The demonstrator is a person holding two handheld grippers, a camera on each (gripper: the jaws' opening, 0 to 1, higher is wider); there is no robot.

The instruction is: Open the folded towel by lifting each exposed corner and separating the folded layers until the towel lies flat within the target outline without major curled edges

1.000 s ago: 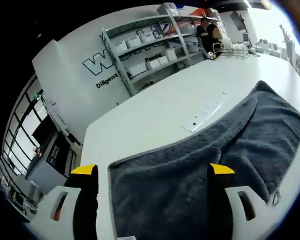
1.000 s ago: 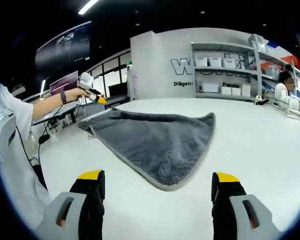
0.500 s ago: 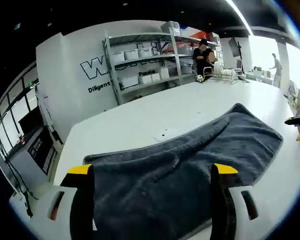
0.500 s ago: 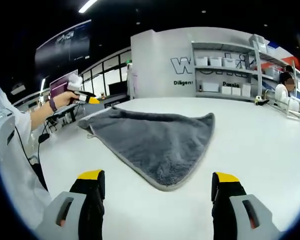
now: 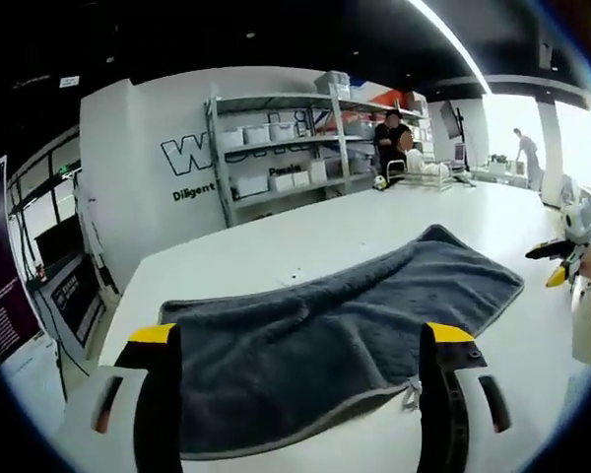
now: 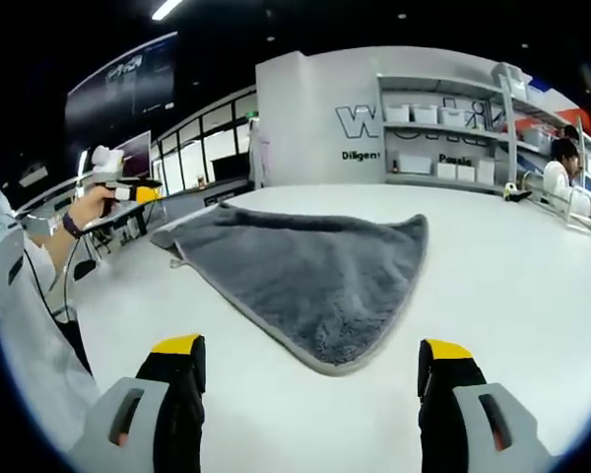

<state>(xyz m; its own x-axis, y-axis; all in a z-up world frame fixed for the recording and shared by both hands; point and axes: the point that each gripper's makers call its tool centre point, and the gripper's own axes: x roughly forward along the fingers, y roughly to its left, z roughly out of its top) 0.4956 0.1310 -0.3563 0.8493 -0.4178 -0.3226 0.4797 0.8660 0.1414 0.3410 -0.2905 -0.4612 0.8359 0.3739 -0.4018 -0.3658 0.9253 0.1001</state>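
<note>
Left gripper (image 5: 300, 340) has fingers apart, nothing between them; the grey towel (image 5: 345, 315) lies spread on the white table (image 5: 305, 232) just ahead, its near hem running across between the two fingertips. Right gripper (image 6: 310, 355) fingers also apart and empty, with the towel ahead of the tips, one rounded corner pointing back toward the gap, bare table under the fingers. Left gripper visible off past the left finger, clear of the towel edge
</note>
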